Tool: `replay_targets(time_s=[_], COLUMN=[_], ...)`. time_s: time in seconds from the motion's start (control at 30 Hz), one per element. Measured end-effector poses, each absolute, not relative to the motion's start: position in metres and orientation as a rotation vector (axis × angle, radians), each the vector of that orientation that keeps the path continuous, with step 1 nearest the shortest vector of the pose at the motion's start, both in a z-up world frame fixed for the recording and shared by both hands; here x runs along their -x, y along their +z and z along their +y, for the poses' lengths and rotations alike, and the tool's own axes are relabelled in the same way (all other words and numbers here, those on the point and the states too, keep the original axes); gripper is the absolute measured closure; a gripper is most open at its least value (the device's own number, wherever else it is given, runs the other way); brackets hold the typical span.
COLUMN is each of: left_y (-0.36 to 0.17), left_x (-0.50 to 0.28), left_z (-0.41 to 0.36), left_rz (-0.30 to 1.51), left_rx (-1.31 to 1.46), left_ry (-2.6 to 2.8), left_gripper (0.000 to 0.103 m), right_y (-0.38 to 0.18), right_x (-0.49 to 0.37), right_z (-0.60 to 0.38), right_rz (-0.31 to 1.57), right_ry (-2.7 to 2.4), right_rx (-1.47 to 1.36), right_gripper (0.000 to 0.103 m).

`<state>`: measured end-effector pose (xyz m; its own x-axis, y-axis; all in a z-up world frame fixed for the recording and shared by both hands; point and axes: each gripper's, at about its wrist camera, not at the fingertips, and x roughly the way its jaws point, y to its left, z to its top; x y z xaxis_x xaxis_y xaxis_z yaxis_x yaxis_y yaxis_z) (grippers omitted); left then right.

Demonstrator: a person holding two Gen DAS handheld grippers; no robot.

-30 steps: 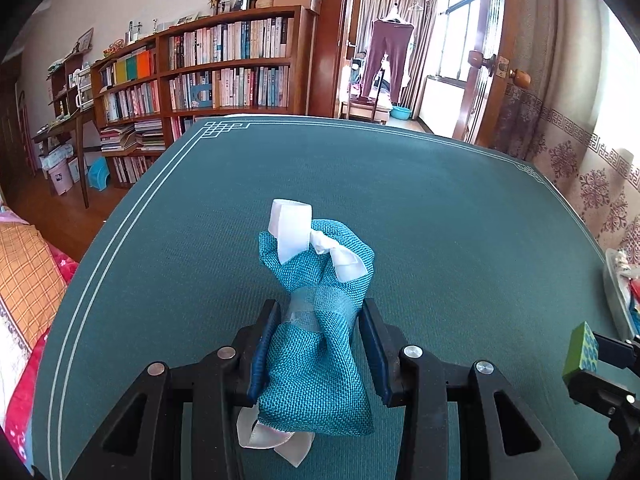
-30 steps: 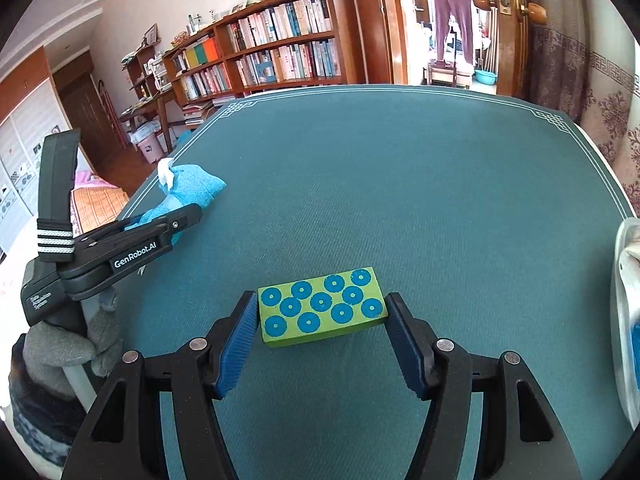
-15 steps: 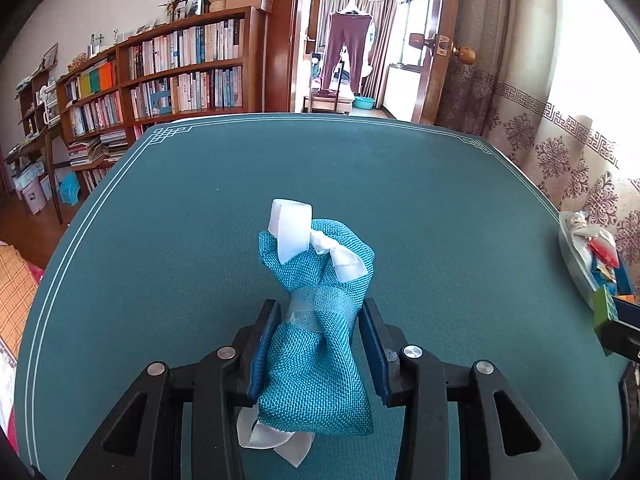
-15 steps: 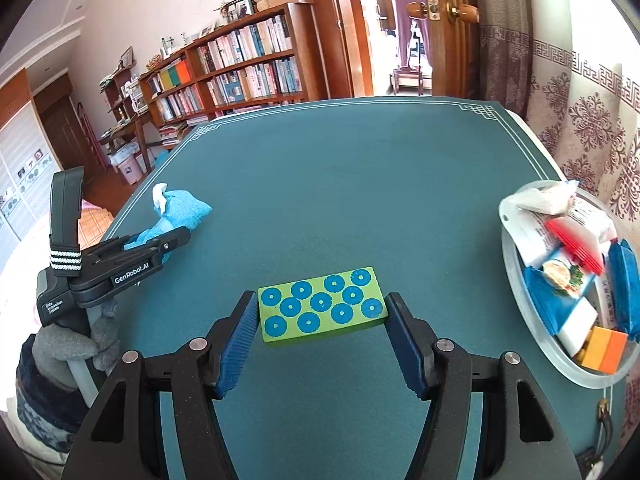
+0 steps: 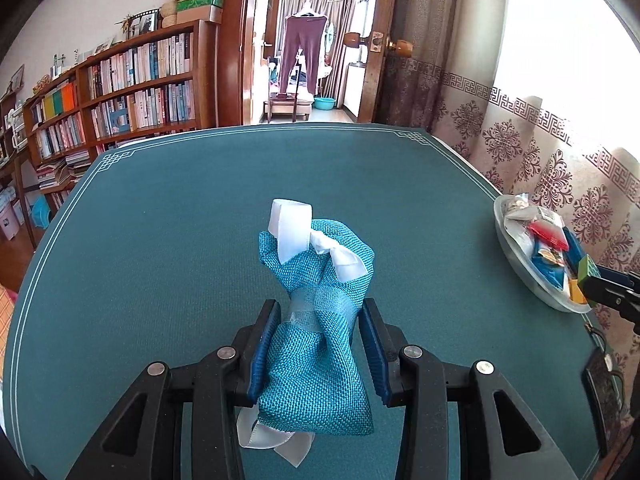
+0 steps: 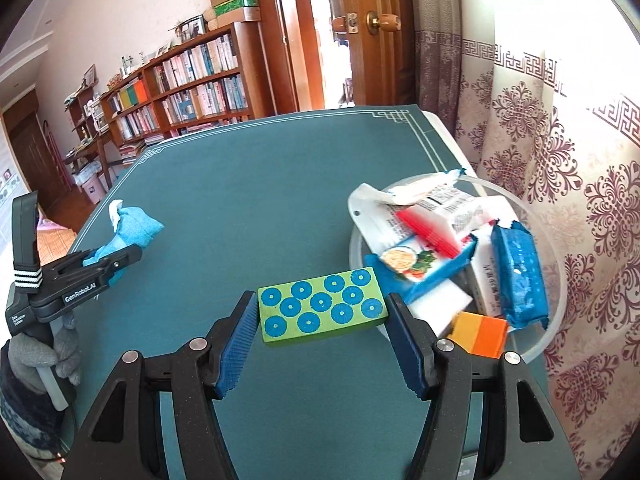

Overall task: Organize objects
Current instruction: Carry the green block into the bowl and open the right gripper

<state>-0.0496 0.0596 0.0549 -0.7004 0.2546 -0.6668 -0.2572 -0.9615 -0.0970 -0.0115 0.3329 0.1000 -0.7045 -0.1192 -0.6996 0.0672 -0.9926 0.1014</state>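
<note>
My left gripper is shut on a teal woven pouch tied with a white ribbon, held above the green table. It also shows in the right wrist view, held by the left gripper. My right gripper is shut on a green block with blue dots, just left of a clear bowl full of snack packets. The bowl also shows in the left wrist view at the right edge, with the right gripper's tip and the block's end in front of it.
The green table cloth has a white border line. The bowl holds blue and white packets and an orange block. A patterned curtain hangs close on the right. Bookshelves and a doorway stand beyond the far edge.
Both grippers have swung to the right with their loads. The bowl of snack packets has come into both views, and the green block is now beside it.
</note>
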Motion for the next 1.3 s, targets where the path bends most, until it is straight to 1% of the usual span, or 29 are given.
replay_targets(time_s=[0.37,0.47,0.73,0.93,1.07,1.3], left_y=[0.067,0.071,0.074,0.078,0.084,0.097], left_x=[0.040,0.040,0.036,0.034,0.033,0.038], left_z=[0.107,0.118,0.146,0.167,0.184,0.229], left_rz=[0.074,0.094,0.149,0.180,0.200,0.207], left_rx=[1.003,0.995,0.983,0.975,0.956,0.916], left_ry=[2.603,2.593,2.553,2.512,2.476,2.372], left_gripper=[0.060,0.060,0.060,0.060,0.060,0.060], right_y=[0.088,0.082,0.074,0.079,0.086,0.099], right_x=[0.030,0.035,0.040,0.036,0.024,-0.001], right_z=[0.390,0.404,0.419,0.426,0.429,0.435], right_rz=[-0.102,-0.125,-0.151,-0.217,-0.230,-0.269], right_ry=[-2.848,-2.853,-2.845,-2.849,-2.851,-2.867], right_rx=[-1.218,-1.238,-1.239,-1.178,-1.137,-1.097], right_gripper=[0.038,0.038,0.038,0.038,0.038,0.038])
